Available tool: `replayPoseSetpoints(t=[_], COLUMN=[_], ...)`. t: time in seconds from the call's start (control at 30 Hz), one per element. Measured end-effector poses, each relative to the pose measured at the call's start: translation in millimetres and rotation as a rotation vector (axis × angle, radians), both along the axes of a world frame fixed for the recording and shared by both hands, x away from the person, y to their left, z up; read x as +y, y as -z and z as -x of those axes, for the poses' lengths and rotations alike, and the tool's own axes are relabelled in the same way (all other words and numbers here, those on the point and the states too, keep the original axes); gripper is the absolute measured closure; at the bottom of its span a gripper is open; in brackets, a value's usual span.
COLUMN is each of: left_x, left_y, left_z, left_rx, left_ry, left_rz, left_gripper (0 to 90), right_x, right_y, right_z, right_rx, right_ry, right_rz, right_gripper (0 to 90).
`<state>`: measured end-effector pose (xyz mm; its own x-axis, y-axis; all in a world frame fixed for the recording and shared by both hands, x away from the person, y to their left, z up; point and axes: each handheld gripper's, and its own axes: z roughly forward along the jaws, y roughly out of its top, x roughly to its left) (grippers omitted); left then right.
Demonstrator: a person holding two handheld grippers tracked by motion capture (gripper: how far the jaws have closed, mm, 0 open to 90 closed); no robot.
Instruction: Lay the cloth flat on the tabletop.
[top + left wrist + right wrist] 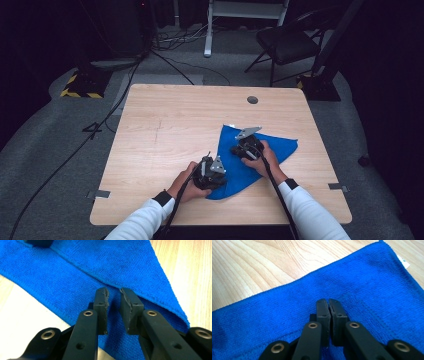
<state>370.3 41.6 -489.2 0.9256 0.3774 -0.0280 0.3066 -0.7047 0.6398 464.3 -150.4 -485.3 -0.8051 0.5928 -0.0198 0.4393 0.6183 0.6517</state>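
Cloth (272,145), blue microfibre, is lying folded into a rough triangle on the right half of the wooden surface (165,130), its long axis running from the near tip by the person's left hand up toward the far right corner. Left gripper (212,172) is sitting at that near tip; in the left gripper view its jaws are standing slightly apart over a folded edge of the cloth (82,280), pads not pressing on fabric, so open with nothing held. Right gripper (246,146) is resting further up, over the cloth's middle; in the right gripper view (329,302) the jaws are meeting tip to tip against the cloth (372,290). Whether a pinch of fabric is caught between them is hard to tell, no raised fold showing. Left gripper is nearer the loose corner, probably the one to lift next. White tag (403,262) is peeking out at the far edge. Layers under the fold are hidden; the cloth's near tip in the high view is covered by the left hand (186,182).
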Motion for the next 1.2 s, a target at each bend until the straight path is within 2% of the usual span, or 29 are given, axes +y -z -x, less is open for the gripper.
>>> replayPoseSetpoints(t=[0.23, 0.33, 0.4, 0.47, 0.63, 0.7, 0.77, 0.83, 0.87, 0.93, 0.97, 1.1, 1.13, 1.2], left_x=[-0.5, -2.0, -3.7, -5.4, -7.0, -7.9, -8.5, -8.9, -8.2, -8.1, -9.0, -13.1, -16.0, -15.8], left_y=[0.0, -0.2, -0.3, -0.4, -0.9, -0.9, -1.4, -3.2, -5.0, -7.8, -8.9, -8.2, -8.0, -10.2], left_z=[0.0, 1.4, 2.4, 3.5, 1.7, -0.9, -2.9, -5.4, -7.4, -12.7, -15.9, -25.5, -32.0, -36.2], left_rx=[0.006, 0.016, 0.007, -0.009, -0.016, -0.015, -0.018, -0.026, -0.025, -0.019, -0.025, -0.037, -0.039, -0.021], left_ry=[0.007, 0.013, 0.014, 0.005, -0.038, -0.059, -0.076, -0.095, -0.105, -0.133, -0.142, -0.149, -0.155, -0.154], left_rz=[0.005, 0.002, -0.008, -0.018, -0.033, -0.037, -0.042, -0.03, -0.008, 0.03, 0.021, 0.026, 0.016, 0.024], left_gripper=[73.4, 67.0, 59.9, 57.4, 52.3, 45.6, 41.5, 34.0, 29.6, 28.9, 28.1, 27.2, 27.1, 27.1], right_x=[-11.5, -19.8, -29.2, -42.3, -80.1, -98.2, -111.0, -125.9, -132.8, -145.3, -150.5, -164.2, -174.6, -183.4], right_y=[-16.2, -25.4, -33.3, -41.3, -58.3, -58.5, -56.9, -54.0, -52.4, -48.1, -45.6, -38.2, -32.1, -27.0], right_z=[6.9, 16.0, 24.9, 35.6, 70.9, 86.4, 98.5, 110.7, 116.4, 126.5, 130.7, 141.4, 146.8, 149.1], right_rx=[-0.043, -0.059, -0.065, -0.065, -0.075, -0.065, -0.071, -0.063, -0.061, -0.053, -0.045, -0.034, -0.021, -0.01], right_ry=[0.001, -0.013, -0.031, -0.043, -0.067, -0.059, -0.054, -0.034, -0.024, -0.001, 0.012, 0.05, 0.085, 0.112], right_rz=[-0.069, -0.091, -0.119, -0.131, -0.142, -0.147, -0.131, -0.132, -0.131, -0.129, -0.13, -0.118, -0.102, -0.086], right_gripper=[89.1, 89.1, 89.1, 89.1, 89.0, 89.0, 88.9, 88.7, 88.5, 88.0, 87.5, 85.4, 84.0, 83.8])
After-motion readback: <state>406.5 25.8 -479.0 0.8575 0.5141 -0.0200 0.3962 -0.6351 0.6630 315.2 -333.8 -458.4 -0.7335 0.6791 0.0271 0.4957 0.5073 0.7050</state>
